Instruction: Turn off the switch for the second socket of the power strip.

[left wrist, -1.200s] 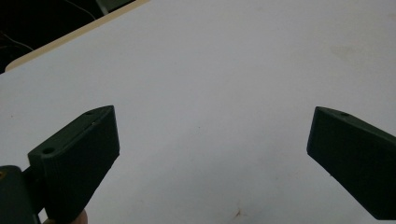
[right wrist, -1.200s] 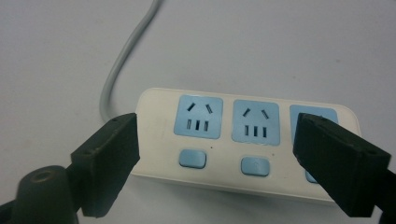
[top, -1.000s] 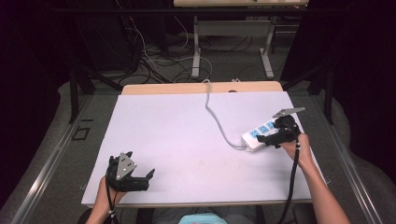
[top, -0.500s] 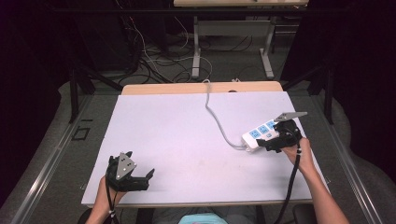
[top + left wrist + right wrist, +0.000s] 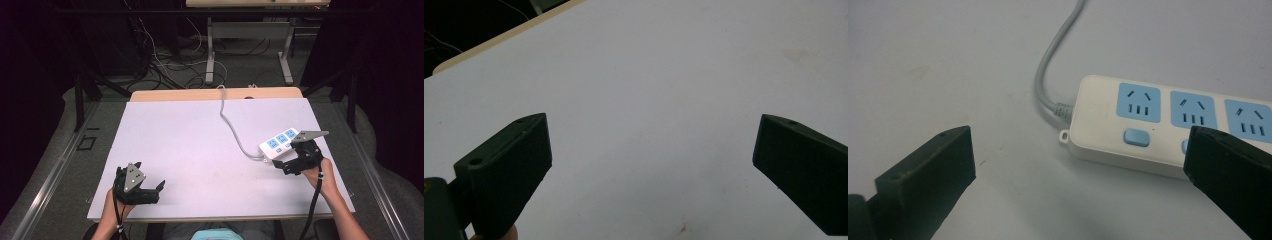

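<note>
High view, table: a white tabletop filled the middle of the frame, with a person's forearms entering from the bottom edge.
Power strip: a white power strip with blue sockets lay at the right of the frame, its grey cord running up toward the table's far edge.
Right gripper: the right gripper sat just below the strip's lower end, jaws spread wide and holding nothing.
Right gripper view, strip versus jaws: the power strip lay at the upper right, its near edge passing behind the right-hand jaw; the left-hand jaw stood well apart from it, over bare table. The cord rose to the top edge.
Left gripper: the left gripper rested at the lower left, jaws wide apart and empty.
</note>
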Motion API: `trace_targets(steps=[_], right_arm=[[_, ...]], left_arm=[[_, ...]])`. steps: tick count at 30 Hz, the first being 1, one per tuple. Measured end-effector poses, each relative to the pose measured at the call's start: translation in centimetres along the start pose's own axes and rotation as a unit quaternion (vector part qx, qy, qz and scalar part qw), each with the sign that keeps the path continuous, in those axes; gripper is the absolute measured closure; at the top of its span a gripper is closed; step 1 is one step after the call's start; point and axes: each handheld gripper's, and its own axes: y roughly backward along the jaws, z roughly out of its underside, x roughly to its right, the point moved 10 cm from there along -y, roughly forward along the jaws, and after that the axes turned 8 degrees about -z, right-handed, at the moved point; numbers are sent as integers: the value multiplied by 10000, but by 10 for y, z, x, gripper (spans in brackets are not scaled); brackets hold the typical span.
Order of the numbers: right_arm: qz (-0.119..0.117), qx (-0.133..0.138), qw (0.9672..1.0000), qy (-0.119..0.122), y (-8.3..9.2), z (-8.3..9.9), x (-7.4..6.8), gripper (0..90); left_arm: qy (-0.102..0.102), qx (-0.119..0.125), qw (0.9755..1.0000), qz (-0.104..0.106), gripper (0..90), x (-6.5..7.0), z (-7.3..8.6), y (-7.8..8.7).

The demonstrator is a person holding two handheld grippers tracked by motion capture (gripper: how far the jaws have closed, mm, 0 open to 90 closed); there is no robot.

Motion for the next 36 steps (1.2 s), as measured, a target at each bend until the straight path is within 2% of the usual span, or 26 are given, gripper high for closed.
trace_targets(steps=[9,10,11,14,15,20,26,27,28,36], right_arm=[[9,-20,9998,216,3,9,-15,0],[-16,-17,9999,161,3,10,-18,0],[4,-7,9997,232,3,10,-19,0],[-49,-94,9996,258,4,14,-24,0],[-40,-38,9997,249,3,14,-26,0],[-88,-102,9995,299,2,21,-34,0],[-94,-153,9989,438,1,27,-39,0],[-127,-224,9988,404,2,29,-41,0],[-104,-142,9988,449,0,29,-41,0],[-131,-258,9982,516,1,38,-48,0]], left_arm=[[-1,-5,10000,-4,23,0,0,0],[9,-2,10000,2,23,0,0,0],[25,0,10000,-7,23,0,0,0],[11,0,10000,-5,23,0,0,0],[-13,-8,10000,-8,23,0,0,0],[2,-6,10000,-7,23,0,0,0],[-25,-13,10000,-3,23,0,0,0],[-22,-18,10000,3,23,0,0,0],[-27,-17,10000,-4,23,0,0,0],[-40,-25,10000,2,23,0,0,0]])
